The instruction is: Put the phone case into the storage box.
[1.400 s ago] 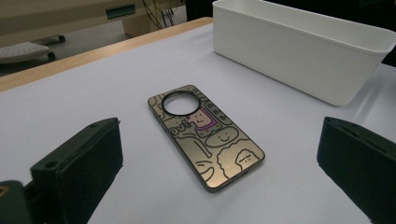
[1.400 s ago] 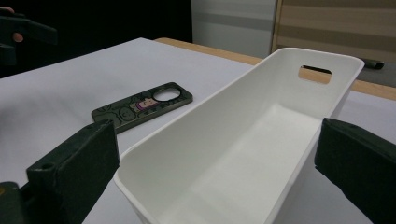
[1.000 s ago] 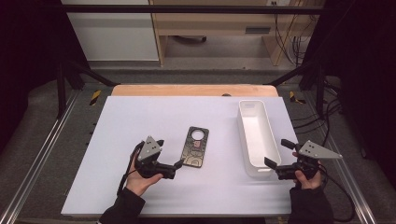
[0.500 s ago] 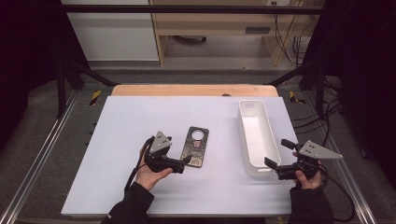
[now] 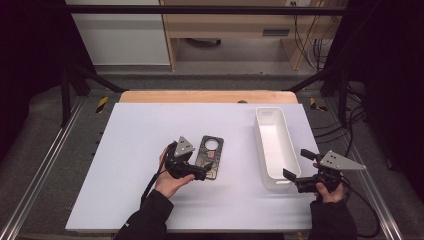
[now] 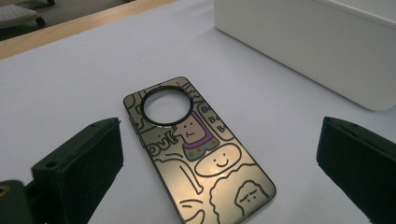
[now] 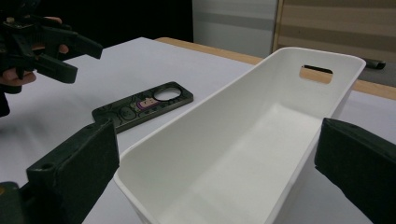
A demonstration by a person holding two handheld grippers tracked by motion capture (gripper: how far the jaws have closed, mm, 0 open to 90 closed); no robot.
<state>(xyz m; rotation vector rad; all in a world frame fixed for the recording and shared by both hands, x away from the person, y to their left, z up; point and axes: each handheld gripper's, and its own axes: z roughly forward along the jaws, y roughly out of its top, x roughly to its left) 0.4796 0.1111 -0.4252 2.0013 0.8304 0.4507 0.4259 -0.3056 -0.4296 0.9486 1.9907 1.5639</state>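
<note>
On the white tabletop (image 5: 140,130) lies one phone case (image 5: 210,156), printed with cartoon doodles, toward the middle. One long white plastic bin (image 5: 274,145) stands along the right edge. Two hand-held tools are present: one left tool (image 5: 201,170), one right tool (image 5: 296,166).

A dark phone case (image 6: 196,154) is showing gold-toned cartoon doodles, one figure in purple, around a black-rimmed round hole. A plain white bin (image 5: 275,145) is sitting on a pale lavender-white table (image 5: 130,150) edged in light wood. Black-jawed grippers are carrying grey plates.
</note>
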